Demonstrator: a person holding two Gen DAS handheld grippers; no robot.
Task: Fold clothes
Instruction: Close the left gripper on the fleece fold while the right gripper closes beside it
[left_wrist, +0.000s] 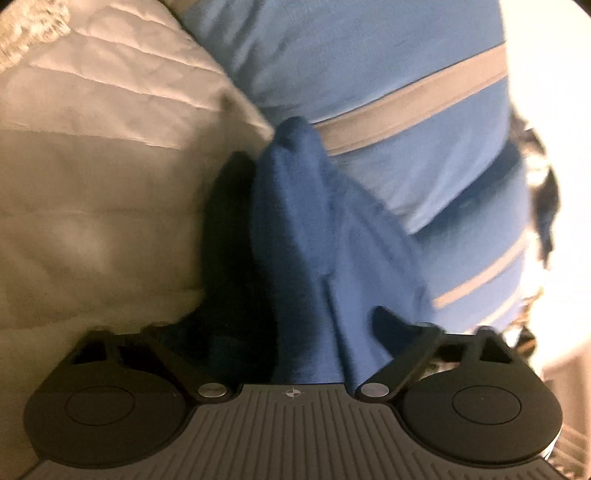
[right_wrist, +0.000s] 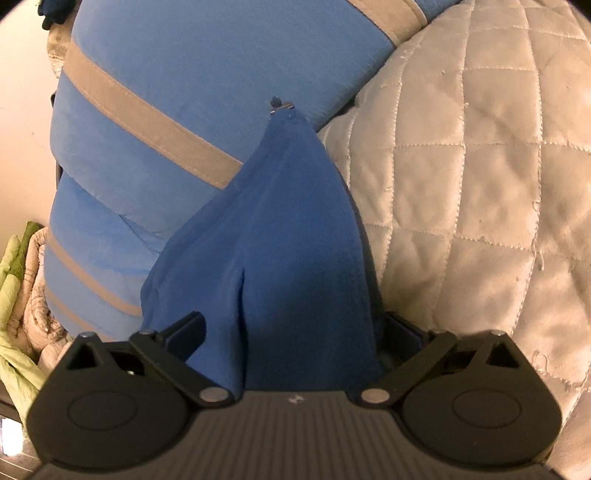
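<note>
A dark blue garment (left_wrist: 306, 236) drapes over my left gripper (left_wrist: 291, 155) and hides its fingers; the jaws look closed on the cloth near its top. In the right wrist view the same blue garment (right_wrist: 291, 236) covers my right gripper (right_wrist: 282, 110), whose fingertips (right_wrist: 275, 101) just poke out at the top, pinched together on the cloth. Both grippers hold the garment lifted above the bed.
A light blue pillow with grey stripes (left_wrist: 388, 74) lies behind the garment, also in the right wrist view (right_wrist: 207, 74). A beige quilted bedspread (right_wrist: 480, 184) covers the bed (left_wrist: 92, 166). Green cloth (right_wrist: 14, 280) lies at the far left.
</note>
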